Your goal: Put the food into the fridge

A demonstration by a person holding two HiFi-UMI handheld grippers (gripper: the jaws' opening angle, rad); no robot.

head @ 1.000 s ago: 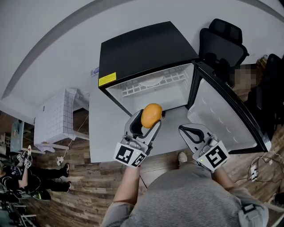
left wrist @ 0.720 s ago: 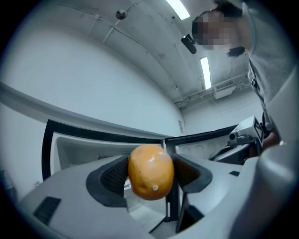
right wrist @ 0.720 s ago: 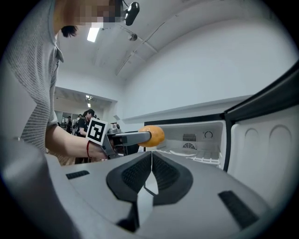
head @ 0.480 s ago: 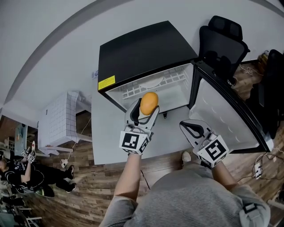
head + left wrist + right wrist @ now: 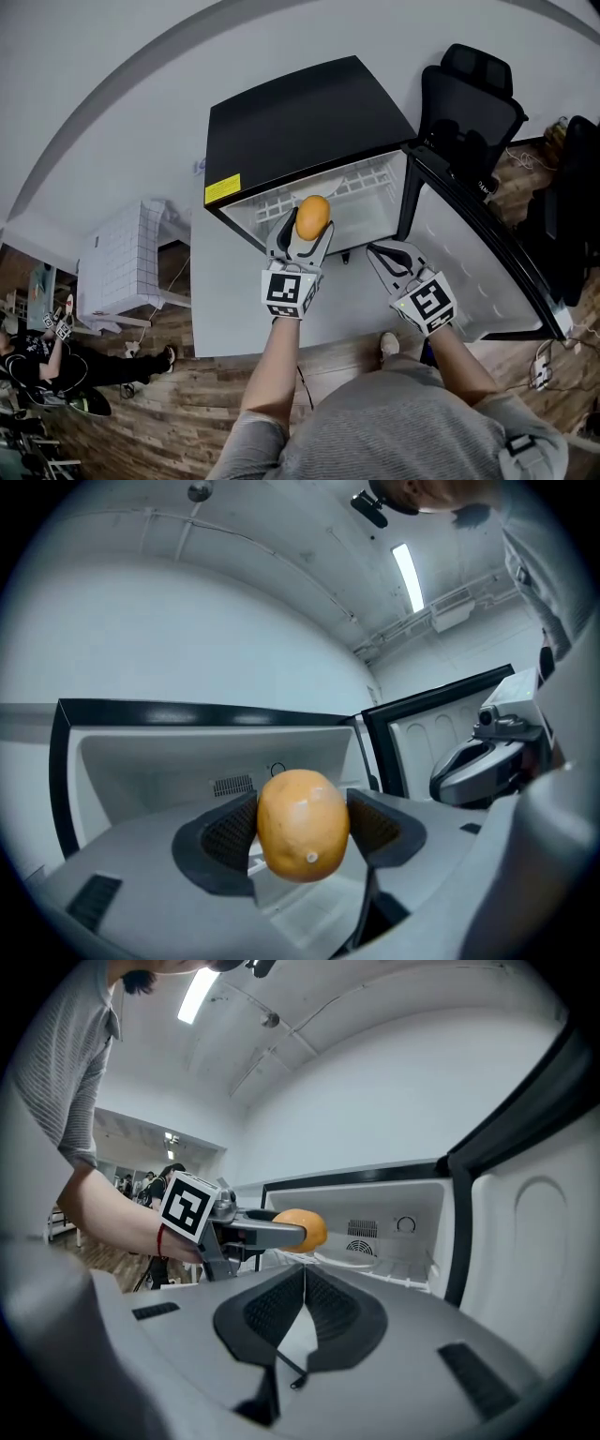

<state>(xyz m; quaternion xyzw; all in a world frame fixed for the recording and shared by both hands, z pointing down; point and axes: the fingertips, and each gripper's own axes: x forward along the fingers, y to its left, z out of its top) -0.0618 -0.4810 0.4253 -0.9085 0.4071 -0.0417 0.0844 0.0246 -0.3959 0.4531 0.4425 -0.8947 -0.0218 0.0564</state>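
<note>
An orange fruit (image 5: 312,217) (image 5: 302,824) (image 5: 302,1229) sits clamped between the jaws of my left gripper (image 5: 309,221) (image 5: 305,829), right at the mouth of the small black fridge (image 5: 300,127). The fridge's white inside (image 5: 187,771) with its wire shelf (image 5: 352,183) lies straight ahead of the fruit. The fridge door (image 5: 473,248) stands swung wide to the right. My right gripper (image 5: 386,255) (image 5: 302,1312) hangs beside the door, jaws shut together with nothing between them.
A black office chair (image 5: 469,103) stands behind the open door. A white tiled box (image 5: 117,248) sits on the wooden floor at the left. People stand far off at the lower left (image 5: 47,361). A grey wall (image 5: 112,112) runs behind the fridge.
The left gripper has carried the orange fruit forward and up to the fridge opening. The right gripper has shifted left, closer to the fridge front.
</note>
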